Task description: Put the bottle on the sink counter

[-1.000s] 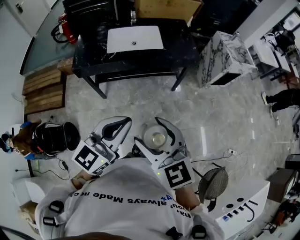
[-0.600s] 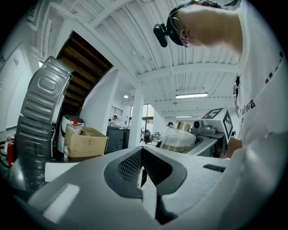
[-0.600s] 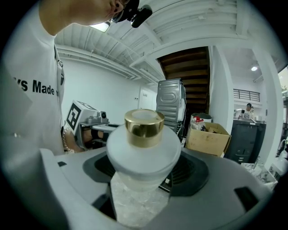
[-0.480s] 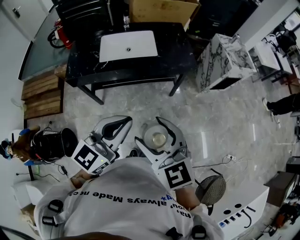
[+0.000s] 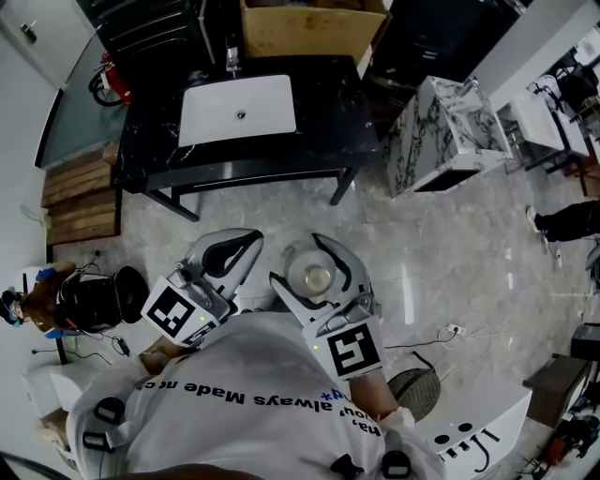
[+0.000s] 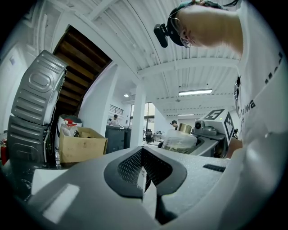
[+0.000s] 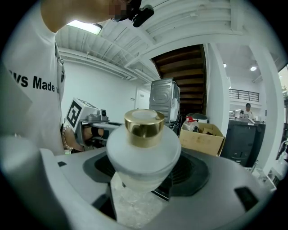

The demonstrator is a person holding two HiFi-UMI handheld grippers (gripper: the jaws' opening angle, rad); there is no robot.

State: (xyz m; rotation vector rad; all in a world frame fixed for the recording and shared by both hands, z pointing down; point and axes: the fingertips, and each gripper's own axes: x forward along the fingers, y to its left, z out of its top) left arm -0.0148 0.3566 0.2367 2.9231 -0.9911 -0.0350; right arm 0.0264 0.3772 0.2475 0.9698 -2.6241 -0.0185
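Note:
A frosted glass bottle (image 5: 312,277) with a gold cap (image 7: 144,122) stands upright between the jaws of my right gripper (image 5: 298,262), which is shut on its body (image 7: 143,155). The left gripper (image 5: 251,240) is held beside it, to the left, jaws shut together with nothing between them (image 6: 145,177). The left gripper view also catches the bottle (image 6: 180,140) off to its right. Ahead across the marble floor stands the black sink counter (image 5: 328,103) with a white basin (image 5: 239,108) and a faucet (image 5: 232,58). Both grippers are held at chest height, well short of the counter.
A cardboard box (image 5: 309,28) sits behind the counter. A marble block (image 5: 441,127) stands to the counter's right, wooden pallets (image 5: 80,192) to its left. A black bin (image 5: 98,298) is near my left side, a white cabinet (image 5: 469,431) at lower right, a cable (image 5: 450,330) on the floor.
The sink counter has slid down and left in the head view as the person steps closer. Both grippers keep their pose, and the bottle stays held.

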